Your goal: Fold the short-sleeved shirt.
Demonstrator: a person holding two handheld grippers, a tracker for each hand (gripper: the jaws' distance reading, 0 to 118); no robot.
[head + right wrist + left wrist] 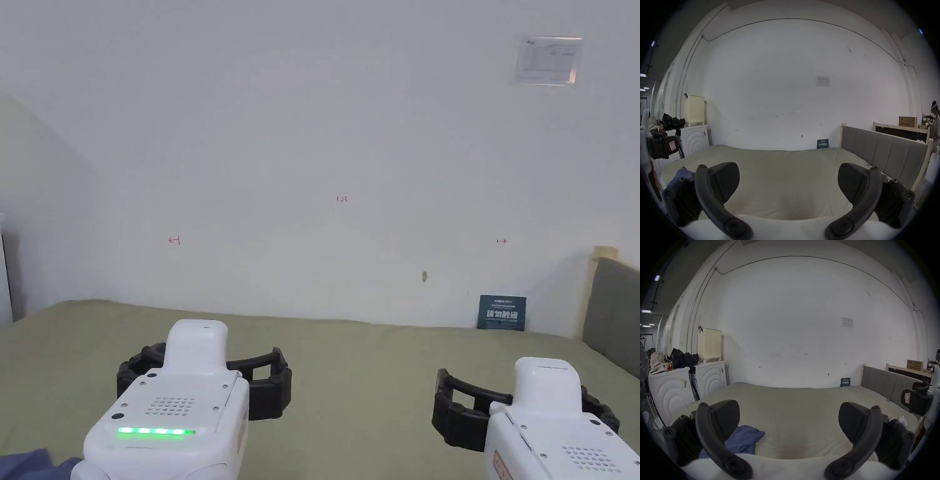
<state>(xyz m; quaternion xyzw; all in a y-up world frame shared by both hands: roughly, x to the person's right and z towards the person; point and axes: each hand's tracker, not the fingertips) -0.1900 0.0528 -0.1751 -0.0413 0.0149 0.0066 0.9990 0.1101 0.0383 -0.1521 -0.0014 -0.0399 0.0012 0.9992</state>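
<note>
Shirt (743,441) on bed (794,402), left

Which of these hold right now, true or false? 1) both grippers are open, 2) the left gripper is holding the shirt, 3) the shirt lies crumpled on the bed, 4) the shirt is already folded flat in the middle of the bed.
1) Both the left gripper and the right gripper are open. True.
2) The left gripper holds the blue shirt. False: its jaws stand wide apart with nothing between them.
3) The shirt lies crumpled on the bed. True.
4) The shirt is folded flat mid-bed. False: it is bunched up near the bed's near left edge.
</note>
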